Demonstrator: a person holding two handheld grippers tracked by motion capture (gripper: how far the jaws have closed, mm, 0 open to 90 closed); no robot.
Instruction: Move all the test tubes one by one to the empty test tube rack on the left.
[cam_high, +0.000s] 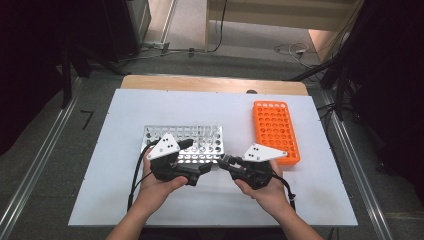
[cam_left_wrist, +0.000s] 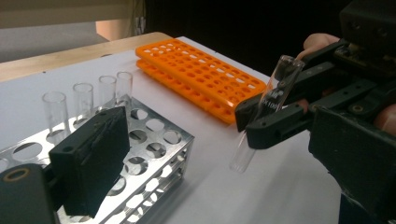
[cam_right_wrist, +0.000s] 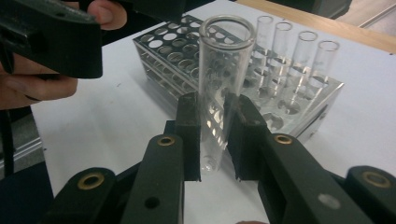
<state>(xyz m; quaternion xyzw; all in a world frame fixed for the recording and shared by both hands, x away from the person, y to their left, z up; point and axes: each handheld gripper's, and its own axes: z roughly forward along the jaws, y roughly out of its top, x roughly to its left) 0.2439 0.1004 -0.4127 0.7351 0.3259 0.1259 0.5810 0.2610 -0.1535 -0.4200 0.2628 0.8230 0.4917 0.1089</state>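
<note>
We see an orange rack (cam_high: 275, 131) lying flat on the white table (cam_high: 125, 200) to the right of the metal rack (cam_high: 205, 150), well apart from it, with a bare wooden edge (cam_high: 210, 84) behind and cables (cam_high: 292, 50) on the grey floor beyond.

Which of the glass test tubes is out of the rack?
The test tube clamped in the right gripper, held above the table; the other four tubes stand in the metal rack.
</note>
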